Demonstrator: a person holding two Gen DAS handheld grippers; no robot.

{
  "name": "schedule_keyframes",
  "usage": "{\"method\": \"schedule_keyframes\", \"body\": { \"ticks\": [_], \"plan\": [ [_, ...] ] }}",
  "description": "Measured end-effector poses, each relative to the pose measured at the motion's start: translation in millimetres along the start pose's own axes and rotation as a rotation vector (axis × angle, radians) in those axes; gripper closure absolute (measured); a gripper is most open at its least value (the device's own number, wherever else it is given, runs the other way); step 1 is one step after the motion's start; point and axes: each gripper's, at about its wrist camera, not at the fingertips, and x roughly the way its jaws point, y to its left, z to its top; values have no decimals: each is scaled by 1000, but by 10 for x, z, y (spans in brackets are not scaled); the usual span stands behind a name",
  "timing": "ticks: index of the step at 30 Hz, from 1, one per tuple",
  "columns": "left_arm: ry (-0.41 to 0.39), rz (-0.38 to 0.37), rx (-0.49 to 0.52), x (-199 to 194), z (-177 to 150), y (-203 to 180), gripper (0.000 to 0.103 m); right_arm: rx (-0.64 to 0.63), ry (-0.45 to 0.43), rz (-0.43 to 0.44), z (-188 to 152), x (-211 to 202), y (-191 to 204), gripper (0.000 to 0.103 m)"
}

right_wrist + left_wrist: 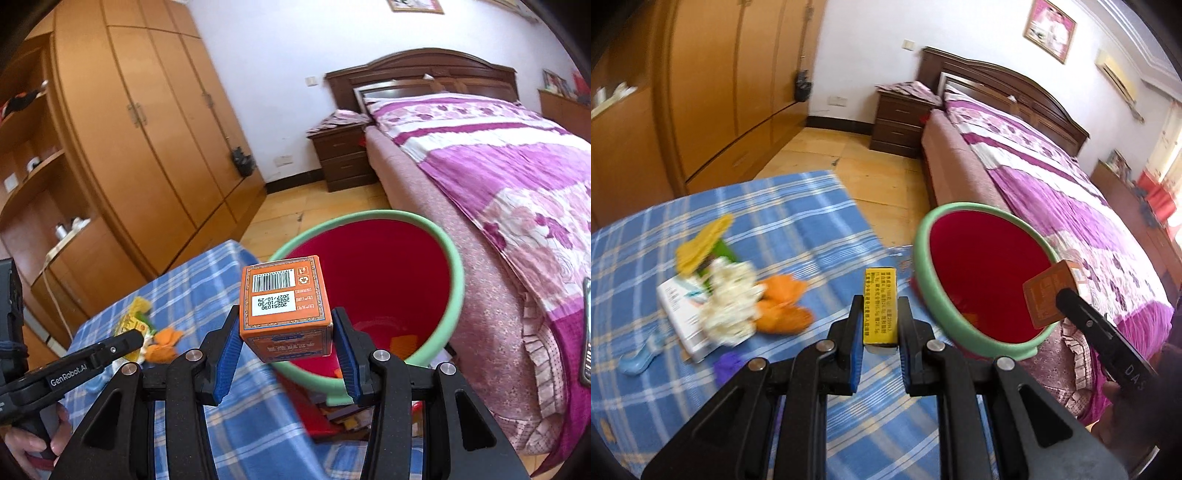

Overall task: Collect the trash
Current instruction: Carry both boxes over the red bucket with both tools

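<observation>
My left gripper (pixel 881 314) is shut on a narrow yellow box (pixel 881 306) with black print, held above the blue checked tablecloth (pixel 798 229). My right gripper (pixel 286 325) is shut on an orange box (pixel 284 302) with a barcode, held over the near rim of the red bin with a green rim (pixel 454 266). The bin also shows in the left wrist view (pixel 923 266), with the orange box (pixel 1049 295) over its right rim. More trash lies on the cloth: orange peel (pixel 783 306), a white crumpled wad (pixel 731 302), a yellow wrapper (pixel 701 240), a white box (pixel 679 314).
A bed with a purple flowered cover (pixel 1052 177) stands right of the bin. A dark nightstand (pixel 901 122) and a wooden wardrobe (pixel 720 81) stand behind. A light blue item (pixel 639 360) and a purple scrap (pixel 729 363) lie on the cloth. Some pieces lie inside the bin (pixel 402 343).
</observation>
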Motion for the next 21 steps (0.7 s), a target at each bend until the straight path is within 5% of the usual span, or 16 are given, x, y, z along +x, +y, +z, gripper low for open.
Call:
{"method": "schedule_keyframes", "body": {
  "ticks": [14,21],
  "plan": [
    [74,-114,90,616,87,-567,87,103,1,-76,16,102,-524,54],
    [99,-113,124,842,81,-691,87,125,17,-87,0,204,-629,54]
  ]
}}
